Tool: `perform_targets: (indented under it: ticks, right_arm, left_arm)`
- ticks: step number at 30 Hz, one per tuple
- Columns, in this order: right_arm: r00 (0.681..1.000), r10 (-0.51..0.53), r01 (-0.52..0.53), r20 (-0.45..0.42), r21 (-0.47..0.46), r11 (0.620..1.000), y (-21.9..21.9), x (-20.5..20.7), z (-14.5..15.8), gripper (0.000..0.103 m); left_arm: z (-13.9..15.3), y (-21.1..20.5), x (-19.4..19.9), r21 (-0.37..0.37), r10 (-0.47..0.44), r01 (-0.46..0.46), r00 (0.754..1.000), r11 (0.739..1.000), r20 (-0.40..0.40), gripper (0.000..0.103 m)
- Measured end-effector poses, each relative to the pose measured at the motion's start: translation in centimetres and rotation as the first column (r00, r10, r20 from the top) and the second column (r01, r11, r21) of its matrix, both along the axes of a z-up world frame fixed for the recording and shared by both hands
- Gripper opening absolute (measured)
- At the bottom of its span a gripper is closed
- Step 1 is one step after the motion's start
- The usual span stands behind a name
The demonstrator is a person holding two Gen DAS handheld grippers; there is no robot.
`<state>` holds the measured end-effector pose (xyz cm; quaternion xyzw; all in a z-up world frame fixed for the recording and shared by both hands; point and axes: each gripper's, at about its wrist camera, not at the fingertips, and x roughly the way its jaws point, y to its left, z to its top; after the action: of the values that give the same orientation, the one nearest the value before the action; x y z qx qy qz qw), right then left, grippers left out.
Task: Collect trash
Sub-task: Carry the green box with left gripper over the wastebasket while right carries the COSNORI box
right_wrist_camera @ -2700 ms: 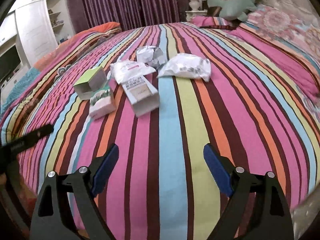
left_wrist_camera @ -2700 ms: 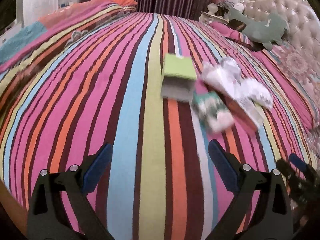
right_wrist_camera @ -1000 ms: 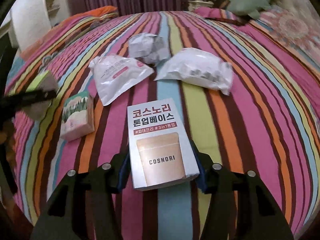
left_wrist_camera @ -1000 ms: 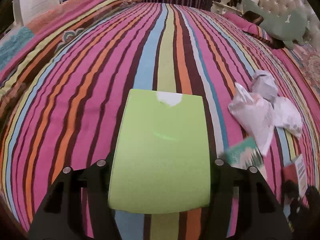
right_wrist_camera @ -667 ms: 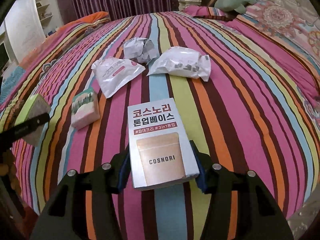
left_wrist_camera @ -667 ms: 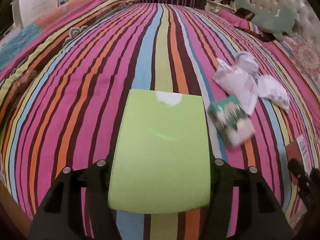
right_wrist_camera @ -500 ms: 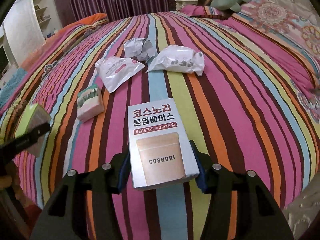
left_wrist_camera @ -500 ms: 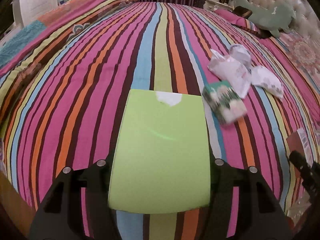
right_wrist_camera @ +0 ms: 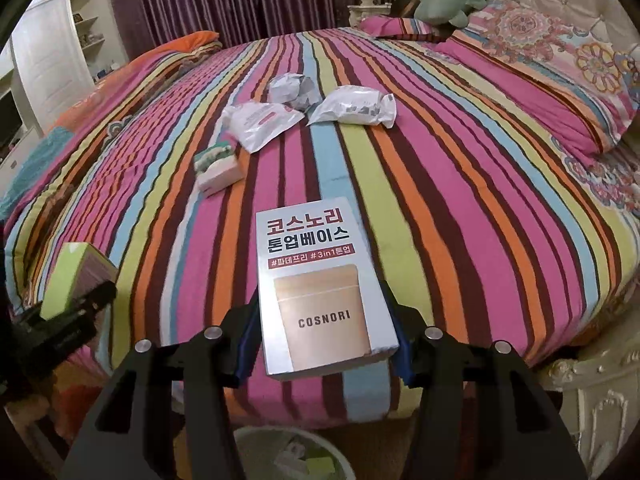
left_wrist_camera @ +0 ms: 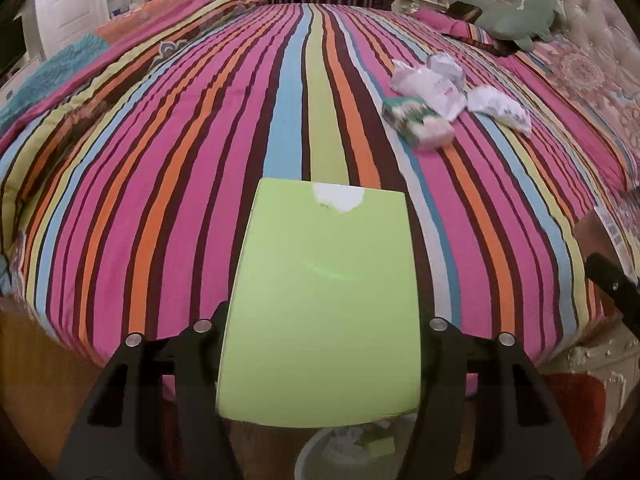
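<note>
Two boxes we hold: left gripper (left_wrist_camera: pixel 320 344) jaws clamp the green box (left_wrist_camera: pixel 320 300), right gripper (right_wrist_camera: pixel 322 344) jaws clamp the COSNORI box (right_wrist_camera: pixel 320 280), low centre frame, above a bin (right_wrist_camera: pixel 256 446).

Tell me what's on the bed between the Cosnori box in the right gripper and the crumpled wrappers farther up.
Only bare striped bedspread lies between the Cosnori box and the white wrappers, as the right wrist view shows. The small green-and-pink box sits off to the left.
</note>
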<state>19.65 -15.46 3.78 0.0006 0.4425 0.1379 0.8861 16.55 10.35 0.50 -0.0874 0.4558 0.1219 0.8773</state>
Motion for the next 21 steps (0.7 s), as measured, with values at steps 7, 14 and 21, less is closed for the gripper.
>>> perform_targets:
  ticks: [7,14,21]
  right_arm:
    - [1.000,0.009,-0.008,-0.025,0.016,1.000,0.1,-3.3,-0.1,0.051]
    - [0.997,0.010,-0.009,-0.075,0.023,1.000,0.3,-6.6,-1.0,0.051]
    - [0.985,0.007,-0.001,-0.171,0.035,0.999,-0.2,-8.6,-3.0,0.051]
  left_arm:
    - [-0.5,-1.5,-4.1,-0.001,-0.037,0.037,0.999,0.999,-0.006,0.057]
    - [-1.8,-3.2,-7.7,-0.011,-0.080,0.080,0.996,0.997,-0.037,0.057]
    - [-4.8,-4.6,-10.5,-0.088,-0.097,0.088,0.989,0.992,-0.112,0.057]
